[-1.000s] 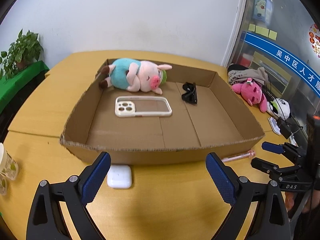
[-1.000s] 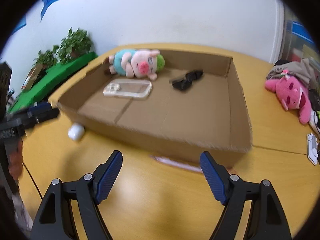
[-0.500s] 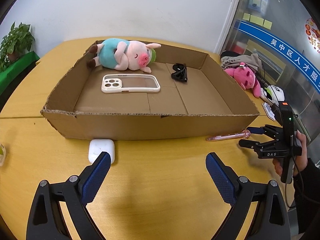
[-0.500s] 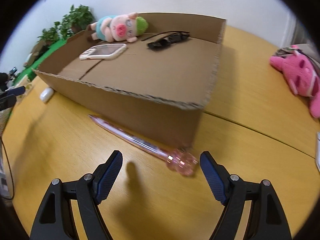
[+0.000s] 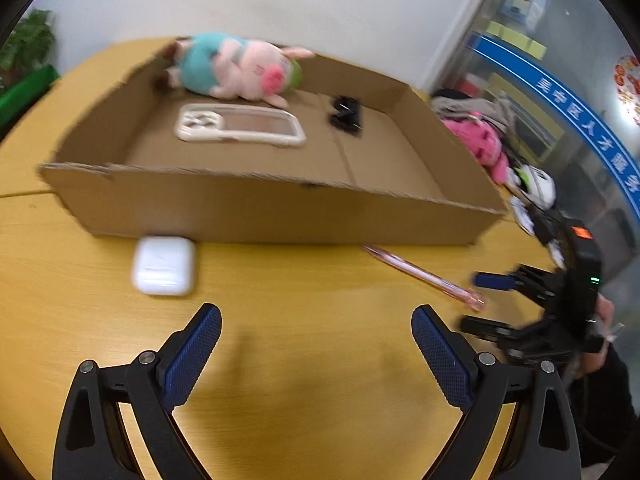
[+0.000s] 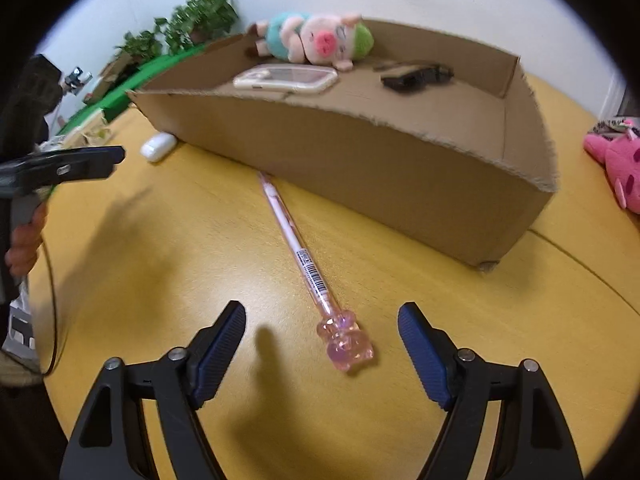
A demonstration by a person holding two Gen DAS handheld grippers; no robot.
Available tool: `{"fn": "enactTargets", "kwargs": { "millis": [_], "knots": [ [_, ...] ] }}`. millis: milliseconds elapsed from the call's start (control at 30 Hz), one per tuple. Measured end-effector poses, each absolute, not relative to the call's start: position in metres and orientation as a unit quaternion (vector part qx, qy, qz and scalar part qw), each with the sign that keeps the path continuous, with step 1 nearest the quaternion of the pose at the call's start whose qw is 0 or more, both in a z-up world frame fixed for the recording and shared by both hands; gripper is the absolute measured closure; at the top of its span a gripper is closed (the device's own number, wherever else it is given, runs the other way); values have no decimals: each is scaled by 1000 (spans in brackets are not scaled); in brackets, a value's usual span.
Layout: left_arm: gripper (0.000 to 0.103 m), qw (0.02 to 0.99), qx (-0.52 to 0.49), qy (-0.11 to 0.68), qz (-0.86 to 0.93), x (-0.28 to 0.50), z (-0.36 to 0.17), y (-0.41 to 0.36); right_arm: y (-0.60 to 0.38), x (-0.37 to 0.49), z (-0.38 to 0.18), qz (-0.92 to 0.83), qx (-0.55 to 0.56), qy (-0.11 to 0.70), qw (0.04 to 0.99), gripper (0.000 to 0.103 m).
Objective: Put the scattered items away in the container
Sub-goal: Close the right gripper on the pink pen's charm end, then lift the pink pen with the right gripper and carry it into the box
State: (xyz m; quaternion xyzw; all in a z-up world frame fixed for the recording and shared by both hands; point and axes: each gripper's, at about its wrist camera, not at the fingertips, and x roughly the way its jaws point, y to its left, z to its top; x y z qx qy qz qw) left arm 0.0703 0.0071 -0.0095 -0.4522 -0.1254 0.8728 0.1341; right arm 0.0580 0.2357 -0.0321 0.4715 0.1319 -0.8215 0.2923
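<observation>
- The yellow table (image 6: 400, 312) bears a shallow cardboard box (image 5: 256, 208).
- Inside the box lie a plush pig (image 5: 236, 70), a phone case (image 5: 240, 125) and a small black item (image 5: 346, 116) (too blurred to name).
- The right gripper (image 6: 322, 344) hangs spread wide, empty, over the bear-shaped end of a pink pen (image 6: 306, 262).
- The left gripper (image 5: 316, 342) is equally wide and empty.
- A white earbud case (image 5: 164, 266) rests near the box's front wall.

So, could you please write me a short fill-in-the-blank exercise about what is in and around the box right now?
1. The pink transparent pen lies on the ____ wooden table.
2. The white earbud case sits ____ the brown cardboard box.
3. The clear phone case lies ____ the box.
4. Both the left gripper and right gripper are ____.

Answers: yellow; outside; inside; open
</observation>
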Motion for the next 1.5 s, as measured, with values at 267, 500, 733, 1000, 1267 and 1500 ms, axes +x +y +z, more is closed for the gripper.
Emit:
{"fn": "enactTargets", "kwargs": {
  "millis": [267, 500, 733, 1000, 1267, 1500],
  "knots": [
    [8, 190, -507, -255, 801, 44, -40, 32, 201, 93, -27, -818, 498, 145, 247, 83],
    [34, 221, -529, -281, 770, 28, -49, 67, 208, 116, -28, -821, 509, -9, 259, 83],
    [92, 196, -540, -302, 761, 28, -58, 64, 205, 133, -16, -822, 480, -75, 298, 83],
    [91, 176, -496, -291, 799, 45, -28, 47, 201, 130, -17, -819, 473, -121, 303, 84],
    [90, 174, -474, -276, 818, 45, -12, 46, 206, 124, -16, -818, 467, -144, 302, 84],
    [93, 188, -461, -257, 828, 41, 6, 59, 204, 121, -9, -826, 457, -136, 300, 84]
  ]
}}
